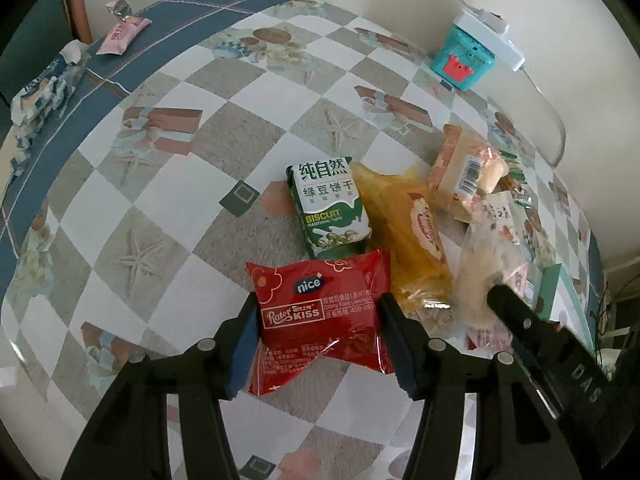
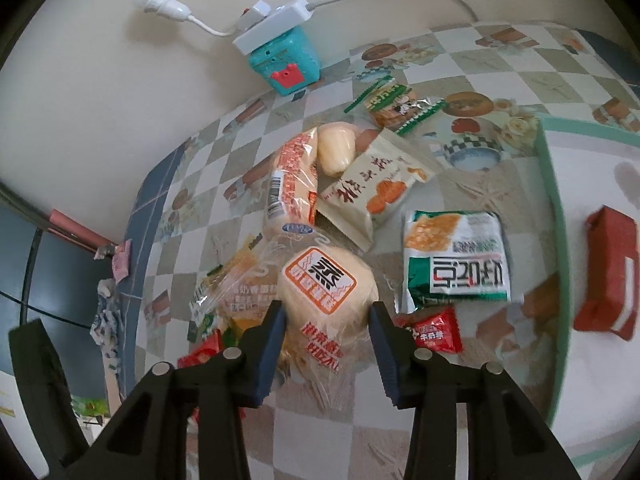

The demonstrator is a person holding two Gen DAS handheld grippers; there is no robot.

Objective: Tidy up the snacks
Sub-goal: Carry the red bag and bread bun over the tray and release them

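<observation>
1. The checked tablecloth (image 1: 160,200) covers the table under both grippers and carries every snack.
2. A white tray with a green rim (image 2: 554,208) sits to the right of the right gripper, with a red box (image 2: 608,272) lying inside it.
3. The teal toy box (image 2: 286,64), topped by a white power strip (image 2: 276,24), stands far ahead of the right gripper against the wall.
4. The left gripper (image 1: 318,312) is clenched on the red snack packet (image 1: 320,304): both blue pads press its sides, and its foil wrinkles between them.
5. The right gripper (image 2: 326,320) clasps the round bun in clear wrap (image 2: 324,300), its pads against the wrap on either side.
6. The green biscuit pack (image 1: 330,208) lies just ahead of the left gripper, its near end touching the red packet.
7. The yellow packet (image 1: 404,232) lies ahead and to the right of the left gripper, beside the biscuit pack.
8. The green-and-white cracker pack (image 2: 456,256) lies ahead and right of the right gripper.
9. A small red sachet (image 2: 434,330) lies just right of the right gripper's right finger.
</observation>
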